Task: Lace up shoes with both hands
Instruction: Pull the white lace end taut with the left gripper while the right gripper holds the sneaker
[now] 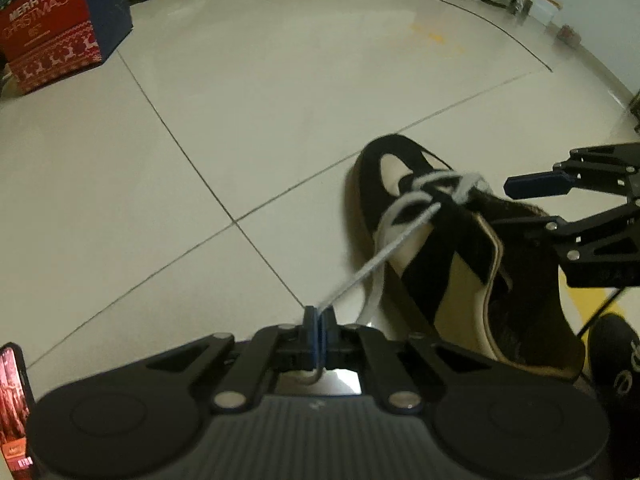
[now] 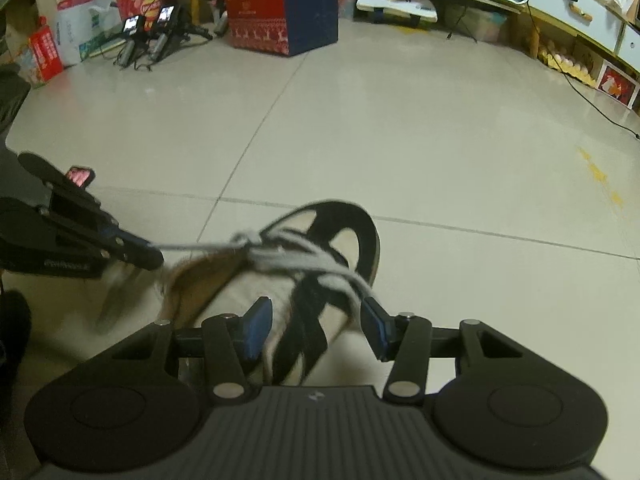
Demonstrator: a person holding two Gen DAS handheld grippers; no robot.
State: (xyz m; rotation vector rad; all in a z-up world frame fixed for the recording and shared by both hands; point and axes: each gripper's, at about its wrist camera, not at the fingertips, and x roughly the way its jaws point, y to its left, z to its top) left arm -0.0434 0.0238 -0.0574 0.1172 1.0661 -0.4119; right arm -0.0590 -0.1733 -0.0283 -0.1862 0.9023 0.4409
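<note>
One shoe [image 1: 440,240], black and cream, lies on the tiled floor [image 1: 240,120]; in the left wrist view it sits at about 3 o'clock from centre, toe toward 12. One white lace [image 1: 404,216] is threaded across its upper, crossing several times; exact crossing count unclear through blur.

Two hand-held grippers in view. Left hand-held gripper [image 1: 319,316]: clenched on one lace end, which runs taut from the pads up toward 1 o'clock to the shoe's eyelets. Right hand-held gripper [image 2: 316,328]: released, two blue pads [image 2: 256,330] standing apart, the shoe's side between them, neither pad clearly pressing on it. A lace strand runs close to its 3 o'clock pad; contact cannot be told.

Background: one red-and-blue "Merry Christmas" box [image 2: 280,4] at 12 o'clock in the right wrist view; one black cable [image 1: 480,16] across the floor.
</note>
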